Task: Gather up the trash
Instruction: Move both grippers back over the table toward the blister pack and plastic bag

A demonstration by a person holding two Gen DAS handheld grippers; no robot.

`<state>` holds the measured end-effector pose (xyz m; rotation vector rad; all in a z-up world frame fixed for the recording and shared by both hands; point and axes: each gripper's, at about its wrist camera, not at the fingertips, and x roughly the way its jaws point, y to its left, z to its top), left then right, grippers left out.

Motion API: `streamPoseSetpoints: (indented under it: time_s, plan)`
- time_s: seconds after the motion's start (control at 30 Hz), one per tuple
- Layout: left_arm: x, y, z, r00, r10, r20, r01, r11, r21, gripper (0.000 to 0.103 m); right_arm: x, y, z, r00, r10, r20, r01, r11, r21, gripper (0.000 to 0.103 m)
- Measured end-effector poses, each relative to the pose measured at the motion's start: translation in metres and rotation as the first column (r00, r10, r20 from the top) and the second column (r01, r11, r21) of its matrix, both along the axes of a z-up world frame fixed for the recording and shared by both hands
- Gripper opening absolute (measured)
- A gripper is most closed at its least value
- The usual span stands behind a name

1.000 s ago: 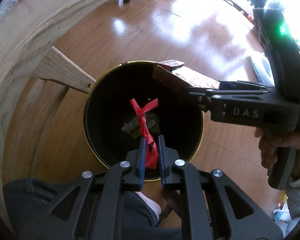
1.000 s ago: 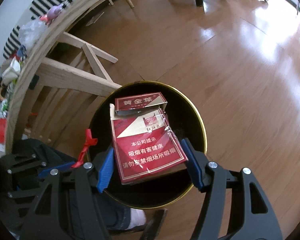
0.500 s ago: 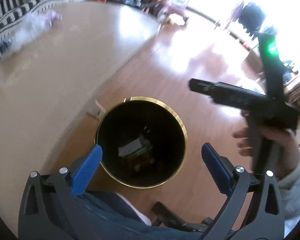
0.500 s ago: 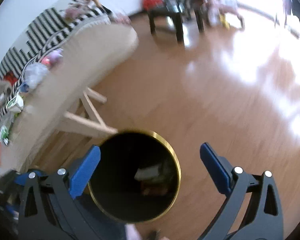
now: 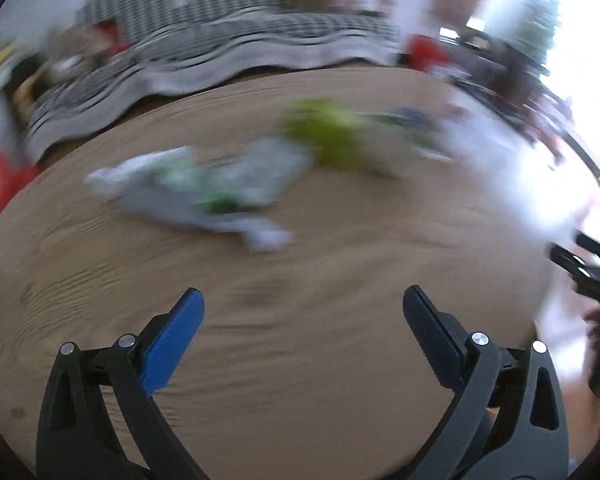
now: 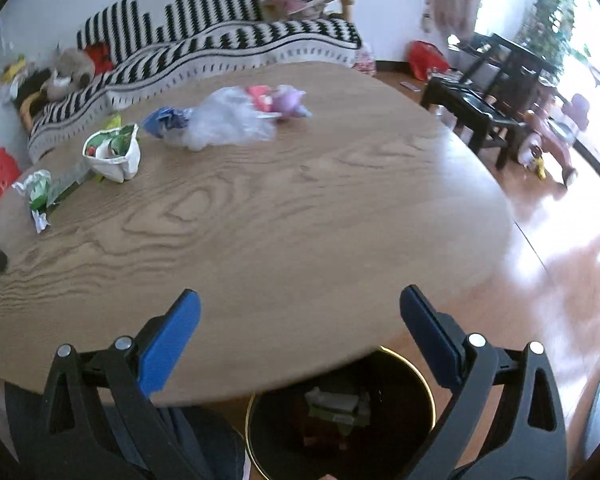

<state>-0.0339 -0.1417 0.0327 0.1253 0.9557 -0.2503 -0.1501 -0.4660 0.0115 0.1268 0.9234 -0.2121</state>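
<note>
Both grippers are open and empty. My left gripper hovers over the round wooden table; its view is blurred by motion, with white and green wrappers ahead. My right gripper is above the table's near edge. Below it stands the black bin with a gold rim, with trash inside. On the table lie a white and green snack bag, a crumpled green wrapper, a clear plastic bag with blue and pink scraps.
A black-and-white striped sofa stands behind the table. A dark low table and toys are on the shiny wooden floor at the right. The right gripper's body shows at the left wrist view's right edge.
Both grippers dropped their loads, a red ribbon and a red cigarette pack, into the bin, opened, and swung up from the bin toward the tabletop.
</note>
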Motion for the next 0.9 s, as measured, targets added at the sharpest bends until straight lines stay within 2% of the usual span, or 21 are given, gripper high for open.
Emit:
streamPoseSetpoints:
  time_s: [0.13, 0.2, 0.33, 0.47, 0.6, 0.9]
  plan:
    - [0.032, 0.046, -0.005, 0.988, 0.152, -0.012, -0.152, 0.988, -0.001, 0.097, 0.025, 0.017, -0.010, 0.998, 0.038, -0.042, -0.039, 0.999, -0.022, 0.096]
    - [0.052, 0.057, -0.006, 0.983, 0.184, -0.016, -0.184, 0.983, -0.005, 0.097, 0.031, 0.022, -0.014, 0.998, 0.046, -0.051, -0.047, 0.999, -0.016, 0.096]
    - [0.080, 0.053, -0.002, 0.983, 0.183, -0.028, -0.184, 0.982, -0.050, 0.097, 0.040, 0.027, -0.021, 0.997, 0.054, -0.060, -0.055, 0.998, -0.010, 0.096]
    - [0.108, 0.041, -0.011, 0.981, 0.189, -0.046, -0.191, 0.980, -0.051, 0.097, 0.046, 0.026, -0.021, 0.997, 0.050, -0.059, -0.050, 0.999, -0.003, 0.096]
    - [0.116, 0.045, -0.020, 0.978, 0.202, -0.060, -0.204, 0.979, -0.028, 0.097, 0.050, 0.025, -0.022, 0.997, 0.051, -0.057, -0.051, 0.999, -0.003, 0.096]
    - [0.106, 0.093, -0.022, 0.962, 0.265, -0.072, -0.267, 0.963, -0.022, 0.097, 0.051, 0.026, -0.024, 0.998, 0.054, -0.031, -0.054, 0.999, -0.008, 0.096]
